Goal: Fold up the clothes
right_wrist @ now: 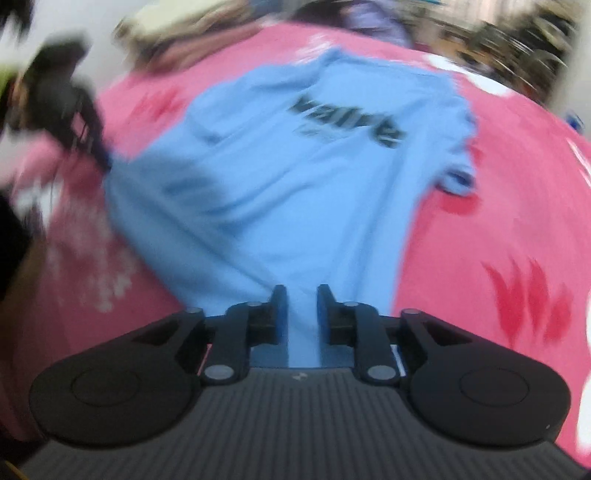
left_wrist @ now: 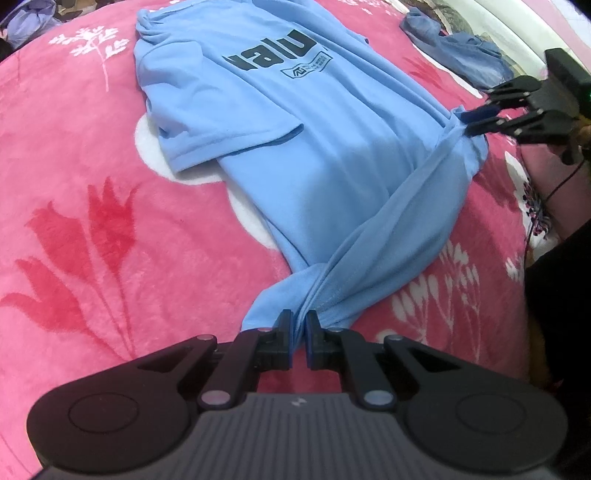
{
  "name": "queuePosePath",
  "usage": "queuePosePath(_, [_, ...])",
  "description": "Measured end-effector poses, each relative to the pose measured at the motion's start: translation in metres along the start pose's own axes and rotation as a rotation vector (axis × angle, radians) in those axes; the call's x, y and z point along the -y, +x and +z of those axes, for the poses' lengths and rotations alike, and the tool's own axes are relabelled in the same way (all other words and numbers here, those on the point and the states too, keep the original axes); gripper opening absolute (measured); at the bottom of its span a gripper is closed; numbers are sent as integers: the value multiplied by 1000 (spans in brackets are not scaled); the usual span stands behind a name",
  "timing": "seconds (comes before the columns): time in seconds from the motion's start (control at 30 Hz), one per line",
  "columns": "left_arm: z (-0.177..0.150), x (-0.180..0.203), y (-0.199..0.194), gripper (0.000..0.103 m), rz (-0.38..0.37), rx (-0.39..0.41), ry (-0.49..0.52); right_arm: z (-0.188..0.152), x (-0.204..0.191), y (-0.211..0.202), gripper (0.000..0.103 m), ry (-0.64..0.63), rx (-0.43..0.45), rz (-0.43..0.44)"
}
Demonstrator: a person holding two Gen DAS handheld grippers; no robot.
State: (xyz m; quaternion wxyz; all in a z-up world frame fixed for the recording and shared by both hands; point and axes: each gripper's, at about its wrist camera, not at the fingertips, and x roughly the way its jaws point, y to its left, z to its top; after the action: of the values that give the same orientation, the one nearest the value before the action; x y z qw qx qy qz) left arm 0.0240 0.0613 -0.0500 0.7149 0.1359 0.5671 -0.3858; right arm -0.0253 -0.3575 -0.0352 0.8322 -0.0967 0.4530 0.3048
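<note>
A light blue T-shirt point(left_wrist: 295, 122) with dark lettering lies print up on a pink flowered blanket point(left_wrist: 92, 221), one sleeve folded onto its body. My left gripper point(left_wrist: 300, 321) is shut on a bunched hem corner at the near edge. At the right, my right gripper point(left_wrist: 466, 122) is shut on the other hem corner, and the hem is stretched between the two. The right wrist view is blurred. It shows the T-shirt point(right_wrist: 295, 177) running between the right gripper's point(right_wrist: 302, 295) fingers, with the left gripper point(right_wrist: 105, 162) at the shirt's left corner.
A crumpled darker blue garment point(left_wrist: 454, 51) lies at the blanket's far right, near a white edge. A lilac cloth point(left_wrist: 26, 22) sits at the far left corner. A person's dark sleeve point(left_wrist: 554, 295) is at the right edge.
</note>
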Motion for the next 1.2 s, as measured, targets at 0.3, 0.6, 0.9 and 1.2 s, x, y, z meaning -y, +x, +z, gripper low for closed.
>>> queuePosePath(0.3, [2, -3, 3, 7, -4, -16, -5, -19, 34, -12, 18, 213, -18, -103])
queuePosePath(0.6, [2, -1, 3, 7, 5, -20, -5, -24, 67, 11, 4, 327, -74, -130])
queuePosePath(0.9, [2, -3, 5, 7, -1, -23, 0, -58, 109, -3, 6, 681, -11, -114])
queuePosePath(1.2, [0, -5, 5, 7, -7, -26, -6, -29, 105, -18, 38, 464, 33, 9])
